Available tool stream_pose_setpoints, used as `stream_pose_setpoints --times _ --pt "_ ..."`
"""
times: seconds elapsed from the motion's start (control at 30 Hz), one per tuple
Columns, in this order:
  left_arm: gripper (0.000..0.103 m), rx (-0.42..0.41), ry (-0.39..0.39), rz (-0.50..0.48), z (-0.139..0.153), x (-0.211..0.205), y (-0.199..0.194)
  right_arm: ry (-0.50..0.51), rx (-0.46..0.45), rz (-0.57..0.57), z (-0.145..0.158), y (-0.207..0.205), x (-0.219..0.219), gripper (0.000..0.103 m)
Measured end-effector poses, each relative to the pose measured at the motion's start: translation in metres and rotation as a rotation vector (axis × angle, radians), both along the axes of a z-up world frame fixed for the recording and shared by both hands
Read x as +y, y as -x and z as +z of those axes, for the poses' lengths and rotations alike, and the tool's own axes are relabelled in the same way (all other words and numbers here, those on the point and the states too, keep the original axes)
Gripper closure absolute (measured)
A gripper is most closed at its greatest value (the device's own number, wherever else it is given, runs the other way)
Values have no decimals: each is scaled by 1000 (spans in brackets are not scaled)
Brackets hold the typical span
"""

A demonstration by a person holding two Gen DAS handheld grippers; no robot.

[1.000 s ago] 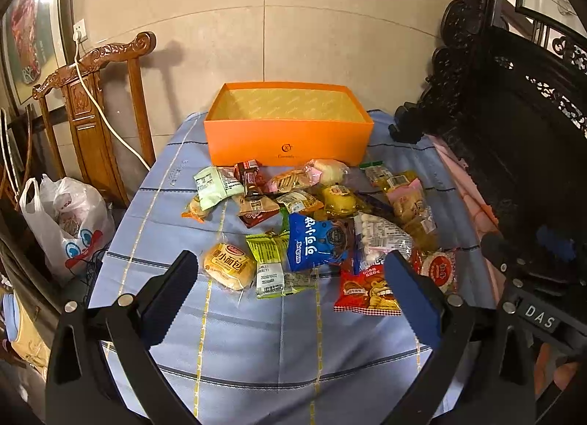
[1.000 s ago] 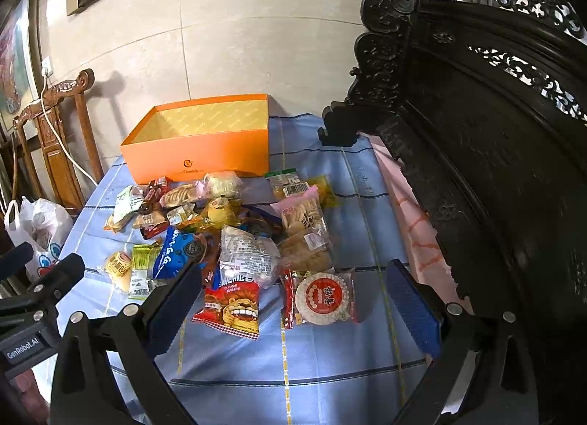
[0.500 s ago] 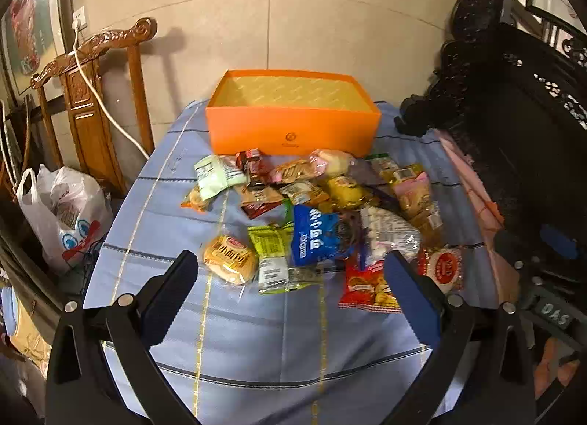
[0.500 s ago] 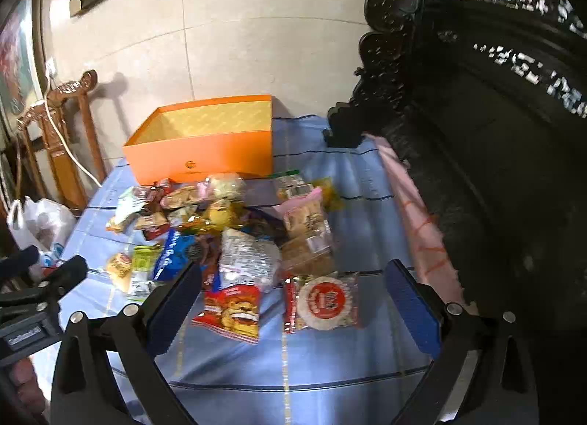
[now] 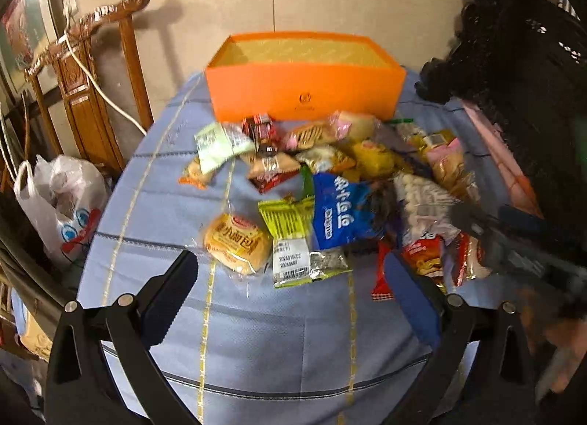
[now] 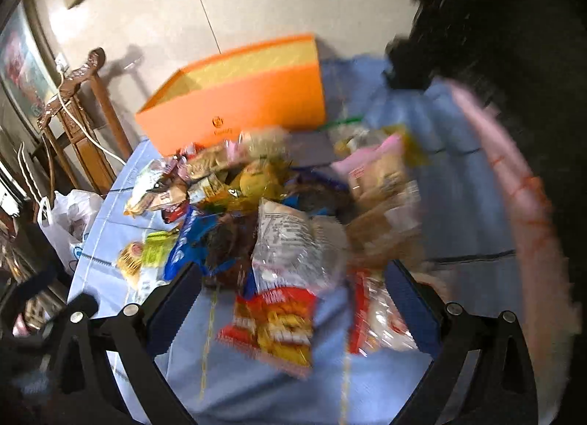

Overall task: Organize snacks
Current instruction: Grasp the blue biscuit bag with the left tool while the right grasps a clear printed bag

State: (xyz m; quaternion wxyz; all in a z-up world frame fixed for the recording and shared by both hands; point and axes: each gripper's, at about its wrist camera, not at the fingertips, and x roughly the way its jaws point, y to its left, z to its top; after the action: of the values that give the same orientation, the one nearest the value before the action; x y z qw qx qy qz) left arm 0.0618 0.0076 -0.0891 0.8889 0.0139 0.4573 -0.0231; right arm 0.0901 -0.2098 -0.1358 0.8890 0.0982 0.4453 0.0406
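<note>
Now closer in: both views nearer the snack pile (image 5: 330, 197) than a second ago, right gripper (image 6: 293, 300) dipping, jaws apart and empty, probably onto red chip bag (image 6: 271, 329); blurred. Left gripper (image 5: 293, 293) apart, empty. Orange box (image 5: 304, 91) behind, holding nothing visible.
</note>
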Motion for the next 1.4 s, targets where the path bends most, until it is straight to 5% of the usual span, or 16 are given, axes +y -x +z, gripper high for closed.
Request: stream_pose_setpoints --times 0.13,0.17,0.27,0.63,0.67,0.8,0.9,1.13,1.23,1.3,1.33,1.4 --pt "4 45 7 11 -20 3 -16 19 47 7 -32 -37 7 9" --pt "4 61 2 7 -25 1 -21 36 81 1 -41 -46 8 35" --pt "4 88 -20 -14 -38 -7 -32 -26 108 -13 -47 -47 0 53" --pt "6 86 -92 -173 -70 -83 -82 -61 -6 -134 17 13 -66 57" --pt "31 106 -108 -190 -76 -89 -85 -56 -7 -149 20 17 -72 57" --pt "48 56 -152 -212 -82 -103 -87 -76 -10 -176 26 21 -86 56" --pt "97 12 -142 -212 -64 -98 -85 -91 -10 -162 26 21 -83 56" --pt "100 42 -64 -217 -56 -76 -88 -126 -20 -90 32 15 -64 56" --pt "97 47 6 -201 -57 -69 -90 -119 -37 -94 38 18 -65 56" --pt "54 39 -27 -195 -59 -72 -89 -97 -49 -107 42 21 -67 56" --pt "4 26 -60 -182 -60 -74 -89 -92 -51 -112 43 22 -69 56" --pt "5 -27 -102 -181 -63 -82 -87 -106 -56 -122 44 23 -73 56"
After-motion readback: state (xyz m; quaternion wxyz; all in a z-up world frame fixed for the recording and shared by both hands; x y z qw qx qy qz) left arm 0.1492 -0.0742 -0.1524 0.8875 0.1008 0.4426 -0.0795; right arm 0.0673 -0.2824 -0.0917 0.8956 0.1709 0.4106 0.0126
